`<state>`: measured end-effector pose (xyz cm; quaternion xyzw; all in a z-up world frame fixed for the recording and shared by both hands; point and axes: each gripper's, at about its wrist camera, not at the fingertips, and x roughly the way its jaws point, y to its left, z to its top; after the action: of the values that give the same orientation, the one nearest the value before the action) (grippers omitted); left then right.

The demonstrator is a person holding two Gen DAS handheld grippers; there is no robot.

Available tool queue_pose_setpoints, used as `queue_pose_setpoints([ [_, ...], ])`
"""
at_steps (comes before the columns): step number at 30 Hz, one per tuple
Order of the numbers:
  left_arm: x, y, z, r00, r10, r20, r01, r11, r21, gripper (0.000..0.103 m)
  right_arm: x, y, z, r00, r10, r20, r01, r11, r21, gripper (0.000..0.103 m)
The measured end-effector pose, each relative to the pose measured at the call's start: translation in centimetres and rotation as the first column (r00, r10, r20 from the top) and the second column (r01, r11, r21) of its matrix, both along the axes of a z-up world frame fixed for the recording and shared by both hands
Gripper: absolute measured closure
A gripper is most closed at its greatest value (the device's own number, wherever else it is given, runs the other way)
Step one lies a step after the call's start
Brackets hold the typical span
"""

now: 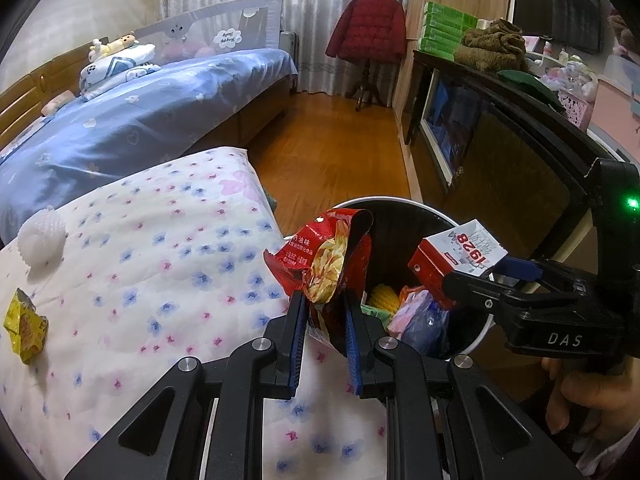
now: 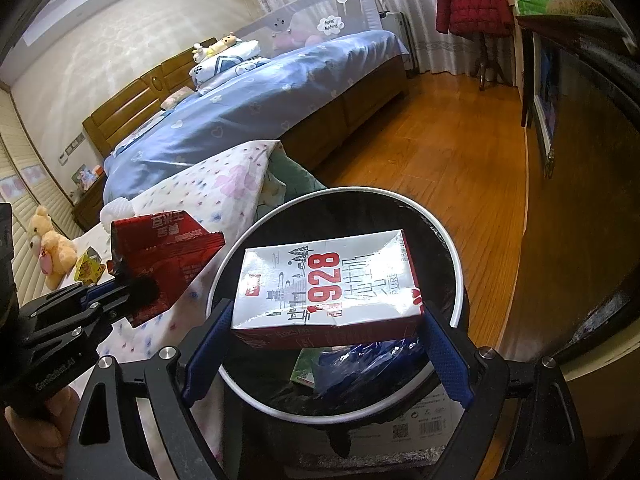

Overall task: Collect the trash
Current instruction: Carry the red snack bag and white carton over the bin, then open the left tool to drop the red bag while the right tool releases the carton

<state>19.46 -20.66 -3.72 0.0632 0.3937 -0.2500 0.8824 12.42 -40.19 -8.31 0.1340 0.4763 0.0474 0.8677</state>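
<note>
White-rimmed bin [image 2: 456,264] is standing beside the bed [image 1: 140,264], ready for trash. Right gripper [image 2: 326,356], fingers wide, is holding a milk carton [image 2: 328,284] over it; left gripper [image 1: 326,344], fingers narrow, is pinching a chip bag [image 1: 328,264] at the rim for dropping.
</note>
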Motion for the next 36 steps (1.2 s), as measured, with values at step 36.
queue_pose_setpoints([
  [36, -2.3, 3.1, 0.8, 1.000, 0.021, 0.009, -0.020, 0.996, -0.083, 0.053, -1.2, -0.3, 1.3, 0.998, -0.063, 0.007, 0.062, 0.996, 0.064, 0.012],
])
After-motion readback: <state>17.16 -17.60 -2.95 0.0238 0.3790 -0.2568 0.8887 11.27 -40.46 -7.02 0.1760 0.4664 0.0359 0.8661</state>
